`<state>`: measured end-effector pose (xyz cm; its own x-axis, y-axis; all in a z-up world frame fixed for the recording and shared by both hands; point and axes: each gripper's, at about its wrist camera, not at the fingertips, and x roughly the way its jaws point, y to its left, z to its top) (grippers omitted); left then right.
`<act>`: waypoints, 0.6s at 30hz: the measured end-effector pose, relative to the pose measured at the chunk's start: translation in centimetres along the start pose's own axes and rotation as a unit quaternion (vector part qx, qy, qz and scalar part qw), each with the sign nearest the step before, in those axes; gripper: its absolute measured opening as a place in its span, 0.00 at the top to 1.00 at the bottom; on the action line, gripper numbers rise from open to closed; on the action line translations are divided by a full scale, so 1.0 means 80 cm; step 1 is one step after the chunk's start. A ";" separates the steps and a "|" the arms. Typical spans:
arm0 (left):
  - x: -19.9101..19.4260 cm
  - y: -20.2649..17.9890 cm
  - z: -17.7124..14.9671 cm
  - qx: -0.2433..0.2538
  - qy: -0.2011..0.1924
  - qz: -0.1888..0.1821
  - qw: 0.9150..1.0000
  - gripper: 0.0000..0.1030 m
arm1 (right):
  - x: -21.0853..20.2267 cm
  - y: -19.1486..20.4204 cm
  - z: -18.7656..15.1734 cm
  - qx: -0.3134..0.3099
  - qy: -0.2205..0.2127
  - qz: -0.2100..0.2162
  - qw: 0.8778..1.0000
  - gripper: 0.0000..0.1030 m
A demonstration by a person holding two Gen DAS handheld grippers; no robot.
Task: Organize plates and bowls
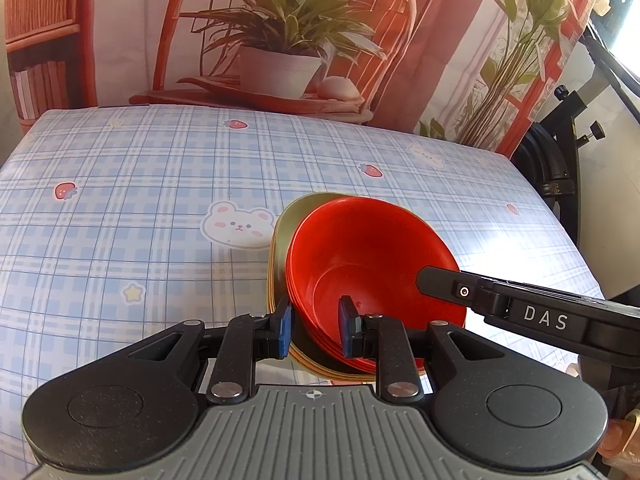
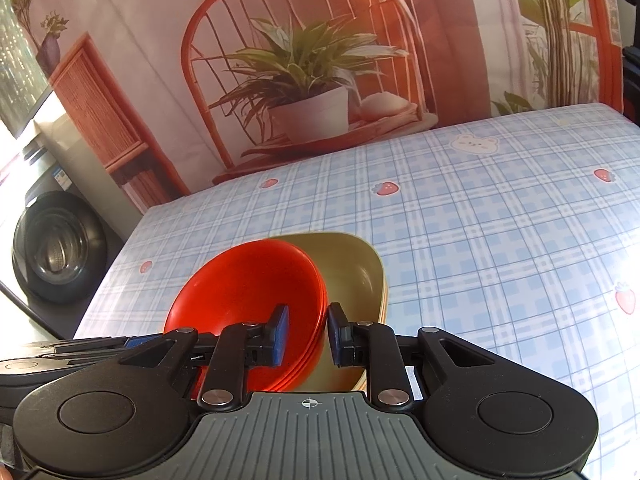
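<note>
Both tools straddle the bowls' [image 1: 372, 256] rim, jaws gapped: left tool [image 1: 316, 330], right tool [image 2: 307, 334]. Uneven pull could tip them off the plates [image 2: 356, 264].

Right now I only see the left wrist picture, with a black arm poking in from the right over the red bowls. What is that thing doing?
Observer: That is the right gripper. Its fingers straddle the rim of the red bowls, one inside, one outside.
Operator: Is it squeezing them?
Observer: I cannot tell; some red shows between the inside pad and the rim.
Operator: Anything beyond the table that I miss?
Observer: A washing machine stands beside the table.
</note>
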<state>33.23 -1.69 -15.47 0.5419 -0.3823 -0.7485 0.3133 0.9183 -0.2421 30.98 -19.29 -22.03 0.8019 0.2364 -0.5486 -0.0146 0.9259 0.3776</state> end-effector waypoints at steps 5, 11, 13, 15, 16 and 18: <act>-0.019 -0.007 0.003 0.014 -0.028 0.019 0.999 0.65 | -0.020 0.005 0.007 -0.018 -0.025 0.001 1.000 0.77; -0.043 -0.017 0.006 0.029 -0.053 0.035 0.998 0.64 | -0.038 0.015 0.005 -0.043 -0.043 -0.004 0.998 0.74; -0.051 -0.021 0.005 0.035 -0.060 0.045 0.997 0.62 | -0.045 0.019 0.003 -0.054 -0.050 -0.010 0.997 0.73; -0.059 -0.024 0.003 0.040 -0.067 0.055 0.995 0.57 | -0.053 0.021 0.000 -0.066 -0.057 -0.018 0.996 0.71; -0.063 -0.026 0.002 0.044 -0.071 0.062 0.995 0.55 | -0.056 0.022 0.000 -0.071 -0.060 -0.021 0.995 0.71; -0.071 -0.031 0.000 0.052 -0.079 0.076 0.993 0.48 | -0.065 0.023 -0.002 -0.080 -0.067 -0.029 0.994 0.65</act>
<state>29.36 -1.78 -10.62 0.7026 -0.2596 -0.6626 0.2931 0.9540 -0.0630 26.68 -18.81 -18.57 0.8769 0.1498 -0.4568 -0.0527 0.9744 0.2184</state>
